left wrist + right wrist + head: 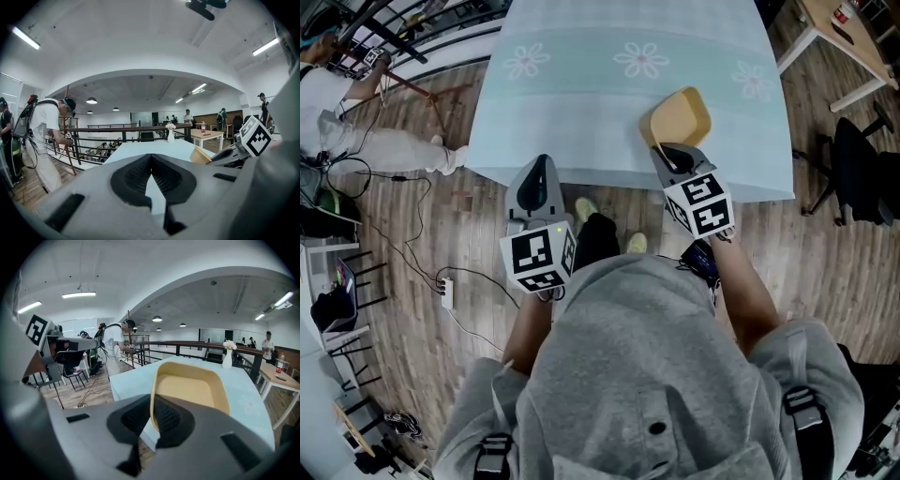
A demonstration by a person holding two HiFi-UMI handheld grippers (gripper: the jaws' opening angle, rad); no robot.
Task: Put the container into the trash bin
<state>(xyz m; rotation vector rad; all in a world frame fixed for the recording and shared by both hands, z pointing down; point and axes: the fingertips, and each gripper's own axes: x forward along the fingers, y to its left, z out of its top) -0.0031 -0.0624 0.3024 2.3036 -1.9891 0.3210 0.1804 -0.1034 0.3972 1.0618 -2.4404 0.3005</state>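
A tan, shallow container (678, 117) hangs tilted over the front edge of the table with the pale blue cloth (600, 122). My right gripper (671, 156) is shut on its near rim. In the right gripper view the container (192, 390) fills the middle, its rim pinched between the jaws of the right gripper (151, 420). My left gripper (539, 184) hovers just off the table's front edge, to the left of the container, shut and empty. In the left gripper view the left gripper (151, 176) has its jaws meeting at the tips, and the container (202, 155) shows at the right. No trash bin is in view.
A black office chair (862, 173) and a white table (848, 42) stand at the right. At the left a person (356, 112) stands by a railing, with cables and a power strip (445, 292) on the wood floor. A white vase (227, 359) sits at the table's far end.
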